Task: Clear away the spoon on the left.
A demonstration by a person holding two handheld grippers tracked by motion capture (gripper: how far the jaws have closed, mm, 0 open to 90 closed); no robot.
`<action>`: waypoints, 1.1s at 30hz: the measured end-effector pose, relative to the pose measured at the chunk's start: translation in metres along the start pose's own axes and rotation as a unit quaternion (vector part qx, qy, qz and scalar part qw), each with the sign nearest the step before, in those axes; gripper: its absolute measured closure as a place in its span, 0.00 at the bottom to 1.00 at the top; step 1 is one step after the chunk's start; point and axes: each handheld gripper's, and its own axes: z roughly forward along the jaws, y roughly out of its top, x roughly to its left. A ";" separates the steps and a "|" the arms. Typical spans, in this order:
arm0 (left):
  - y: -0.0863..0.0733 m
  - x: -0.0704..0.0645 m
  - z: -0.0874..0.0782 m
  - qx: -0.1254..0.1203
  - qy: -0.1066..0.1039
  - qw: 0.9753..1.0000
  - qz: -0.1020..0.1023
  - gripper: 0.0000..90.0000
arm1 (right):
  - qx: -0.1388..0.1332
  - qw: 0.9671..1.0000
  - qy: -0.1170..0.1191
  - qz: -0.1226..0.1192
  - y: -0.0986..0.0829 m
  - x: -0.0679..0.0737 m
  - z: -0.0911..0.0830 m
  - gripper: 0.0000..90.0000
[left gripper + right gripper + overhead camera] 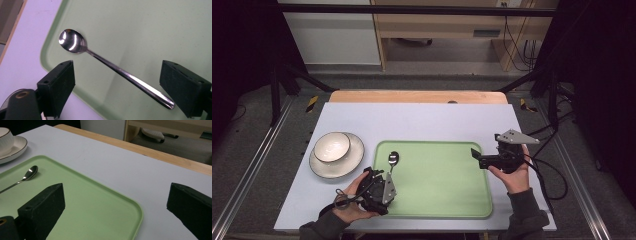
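A steel spoon point(392, 160) lies on the green tray point(437, 180) near its left rim, bowl end pointing away from me. My left gripper point(382, 175) sits at the tray's near left corner. In the left gripper view it point(117, 75) is open, one jaw on each side of the spoon point(112, 66) handle and neither touching it. My right gripper point(479, 157) hovers at the tray's right edge, pointing left. In the right gripper view it point(117, 202) is open and empty above the tray point(95, 205) corner, with the spoon point(27, 175) farther off.
A white bowl point(332, 146) stands on a white plate point(354, 160) left of the tray, on the pale table cover point(422, 117). Both also appear in the right gripper view, the bowl point(5, 140) on its plate point(18, 146). Black frame rails flank the table.
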 end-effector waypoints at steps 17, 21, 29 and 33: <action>-0.014 0.024 -0.016 -0.070 -0.015 0.992 -0.101 0.16 | -0.004 1.000 0.000 0.001 0.001 0.000 -0.002 0.02; -0.019 0.031 -0.022 -0.093 -0.009 0.987 -0.132 0.16 | -0.005 1.000 -0.001 0.000 0.001 -0.001 -0.003 0.02; -0.033 0.044 -0.034 -0.161 0.019 0.964 -0.209 0.17 | -0.006 1.000 -0.002 0.002 0.001 -0.002 -0.004 0.02; -0.040 0.048 -0.038 -0.177 0.024 0.956 -0.234 0.17 | -0.008 1.000 -0.004 0.001 0.001 -0.003 -0.005 0.02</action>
